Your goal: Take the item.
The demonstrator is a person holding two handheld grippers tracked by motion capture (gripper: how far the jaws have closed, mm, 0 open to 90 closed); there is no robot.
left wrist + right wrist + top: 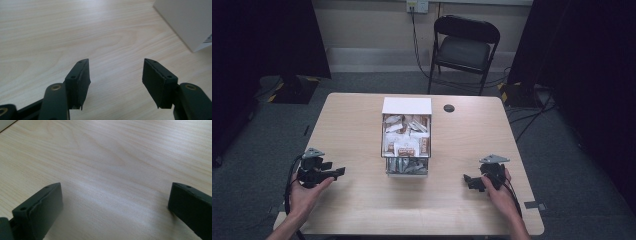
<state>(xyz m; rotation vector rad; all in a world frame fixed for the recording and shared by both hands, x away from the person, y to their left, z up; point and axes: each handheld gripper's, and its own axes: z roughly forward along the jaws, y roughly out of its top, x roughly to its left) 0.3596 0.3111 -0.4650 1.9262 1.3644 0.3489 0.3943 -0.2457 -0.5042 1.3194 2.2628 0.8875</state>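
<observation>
At the near edge of a pale wooden table (357,210), a person's left hand (307,192) cradles the left gripper (339,171) from below, forearm angling in from the bottom corner, the tool pointing level toward a white box (406,106) at the table's centre. Seen in the left gripper view, the left gripper (116,72) has its jaws parted at a middling width, nothing between them, bare wood grain beneath; a white wall of the box (185,20) cuts across the upper right corner. No earlier picture shows how the jaws came to that width.

Right of the box, the right hand (499,192) grasps the right gripper (468,179) with its jaws aimed back toward the box. The right gripper view shows the right gripper (115,202) spread wide and empty over the tabletop.

Between the two tools, well apart from each, the open box brims with small brown-and-white packets (404,142); its clear front (407,166) faces the person. Beyond the box, a small dark disc (449,108) lies on the wood, and a black folding chair (464,50) stands behind the table.
</observation>
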